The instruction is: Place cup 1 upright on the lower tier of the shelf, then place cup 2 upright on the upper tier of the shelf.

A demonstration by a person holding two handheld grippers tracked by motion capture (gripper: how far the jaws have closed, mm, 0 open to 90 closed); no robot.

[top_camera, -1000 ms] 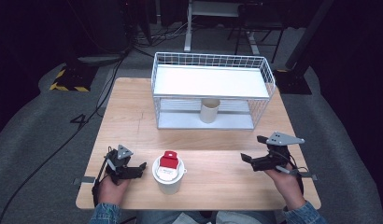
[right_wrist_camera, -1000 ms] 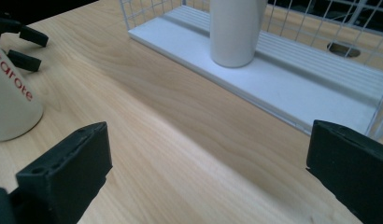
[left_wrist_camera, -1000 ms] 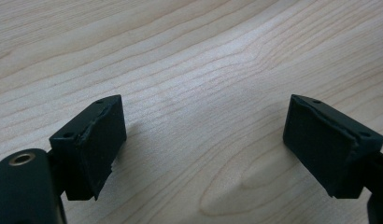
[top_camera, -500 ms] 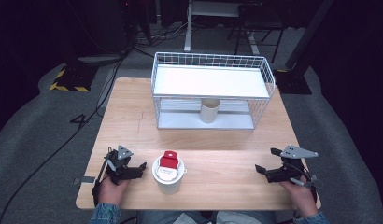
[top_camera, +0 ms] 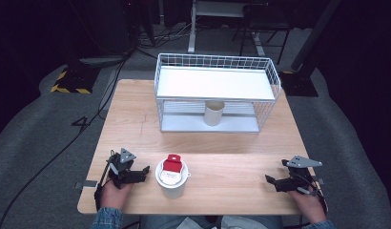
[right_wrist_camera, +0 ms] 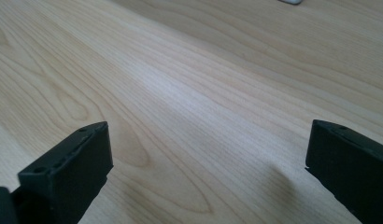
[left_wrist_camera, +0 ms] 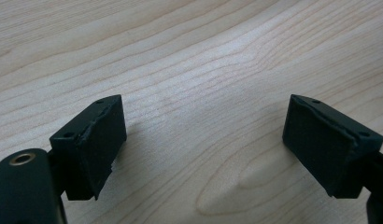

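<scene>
— Grippers first: where, and how set?

— Left gripper [top_camera: 145,170] lies low at the near left of the wooden table [top_camera: 231,157], jaws spread wide with bare wood between them in the left gripper view. Right gripper [top_camera: 269,181] sits at the near right edge, jaws likewise wide apart, nothing between them.

— Objects on the table?

— White cup [top_camera: 172,179] near centre, just right of the left gripper and not touching it; a red-and-white packet [top_camera: 172,164] stands in its mouth. At the far side, a white wire rack [top_camera: 217,93] with a flat white shelf on top; a beige cylinder [top_camera: 214,113] stands upright on its lower level, near the front.

— Contact anywhere?

— None between grippers and objects.
</scene>
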